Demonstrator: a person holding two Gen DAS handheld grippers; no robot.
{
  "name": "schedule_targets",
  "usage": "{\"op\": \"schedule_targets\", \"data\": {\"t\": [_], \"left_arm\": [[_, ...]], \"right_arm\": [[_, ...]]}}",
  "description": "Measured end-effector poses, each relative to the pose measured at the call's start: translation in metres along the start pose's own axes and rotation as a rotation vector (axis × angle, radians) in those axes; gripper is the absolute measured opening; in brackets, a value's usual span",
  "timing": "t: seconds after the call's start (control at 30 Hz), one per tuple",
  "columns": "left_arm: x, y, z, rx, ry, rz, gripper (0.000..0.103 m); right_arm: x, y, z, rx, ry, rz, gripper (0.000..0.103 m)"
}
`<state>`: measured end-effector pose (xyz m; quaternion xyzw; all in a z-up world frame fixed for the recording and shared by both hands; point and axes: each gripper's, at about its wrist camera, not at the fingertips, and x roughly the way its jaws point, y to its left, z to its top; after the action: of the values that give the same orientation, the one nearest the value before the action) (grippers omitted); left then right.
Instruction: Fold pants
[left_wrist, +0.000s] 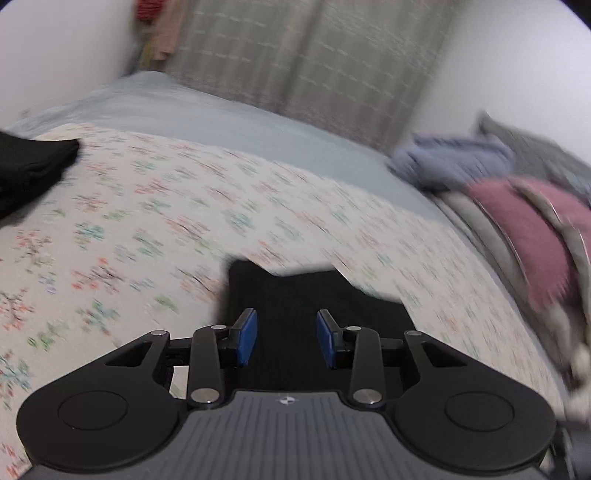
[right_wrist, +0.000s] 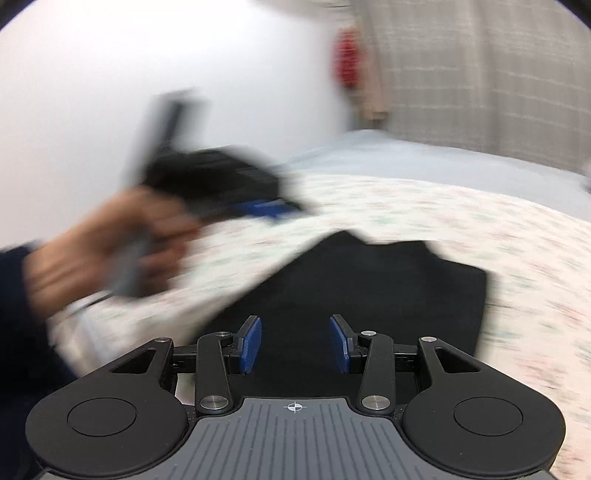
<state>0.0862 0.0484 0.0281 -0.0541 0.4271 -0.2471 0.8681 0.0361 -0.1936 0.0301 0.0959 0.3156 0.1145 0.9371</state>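
Black pants (right_wrist: 369, 295) lie folded on the floral bedspread (right_wrist: 480, 229). In the left wrist view the pants (left_wrist: 314, 302) lie just under and ahead of my left gripper (left_wrist: 286, 338), which is open and empty. My right gripper (right_wrist: 294, 343) is open and empty above the near edge of the pants. In the right wrist view the left gripper (right_wrist: 266, 210) is a blurred shape held in a hand at the left, above the bedspread. Another black garment (left_wrist: 29, 170) lies at the far left of the left wrist view.
A pile of clothes, lilac (left_wrist: 450, 162) and pink (left_wrist: 528, 229), sits at the bed's right side. A pale blue sheet (left_wrist: 207, 110) covers the far part of the bed. A checked curtain (left_wrist: 314, 51) and white walls stand behind.
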Motion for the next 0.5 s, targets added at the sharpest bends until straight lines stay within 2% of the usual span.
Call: {"op": "schedule_targets", "data": {"t": [0.03,0.07,0.13,0.27,0.33,0.4,0.5], "left_arm": [[0.001,-0.007,-0.006,0.007,0.022,-0.02,0.042],[0.003,-0.012,-0.012,0.013,0.049,-0.037,0.04],[0.009,-0.022,-0.023,0.049,0.091,-0.021,0.036],[0.017,-0.026,-0.043,0.14,0.158,0.071,0.036],[0.022,-0.02,-0.051,0.153,0.196,0.101,0.029],[0.022,-0.015,-0.055,0.173,0.192,0.109,0.025],[0.015,-0.007,-0.052,0.143,0.181,0.097,0.025]], "right_arm": [[0.004,-0.01,0.0,0.034,0.013,-0.033,0.021],[0.009,-0.019,-0.002,0.063,0.027,-0.057,0.019],[0.019,-0.026,-0.007,0.094,0.06,-0.074,0.018],[0.034,-0.021,-0.021,0.102,0.14,-0.075,0.018],[0.041,-0.017,-0.028,0.083,0.171,-0.081,0.018],[0.047,-0.016,-0.031,0.067,0.18,-0.085,0.018],[0.048,-0.015,-0.032,0.045,0.179,-0.098,0.018]]}}
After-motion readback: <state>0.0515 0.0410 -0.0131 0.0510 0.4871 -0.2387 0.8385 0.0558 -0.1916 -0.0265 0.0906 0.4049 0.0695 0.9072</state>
